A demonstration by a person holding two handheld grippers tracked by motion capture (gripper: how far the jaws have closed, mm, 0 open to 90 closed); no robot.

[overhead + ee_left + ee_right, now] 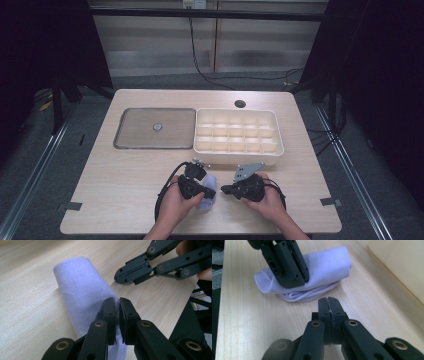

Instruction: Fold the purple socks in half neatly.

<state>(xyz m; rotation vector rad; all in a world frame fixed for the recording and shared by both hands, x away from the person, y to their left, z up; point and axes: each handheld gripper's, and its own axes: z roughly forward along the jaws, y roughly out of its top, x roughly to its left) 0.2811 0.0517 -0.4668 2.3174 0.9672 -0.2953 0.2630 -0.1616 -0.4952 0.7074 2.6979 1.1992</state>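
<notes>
Cloth (82, 292): pale lilac roll, lying on the table (125, 190) near its 6 o'clock edge.
Left gripper (117, 308): pinching the roll's edge (fabric between the tips).
Right gripper (328, 305): pressed together, empty, at the roll's 3 o'clock.
Tray (276, 131): at 12 o'clock.

Pale lilac cloth (82, 292), soft and finely woven; table (125, 175) matt light wood grain; tray (235, 132) smooth cream plastic.
</notes>
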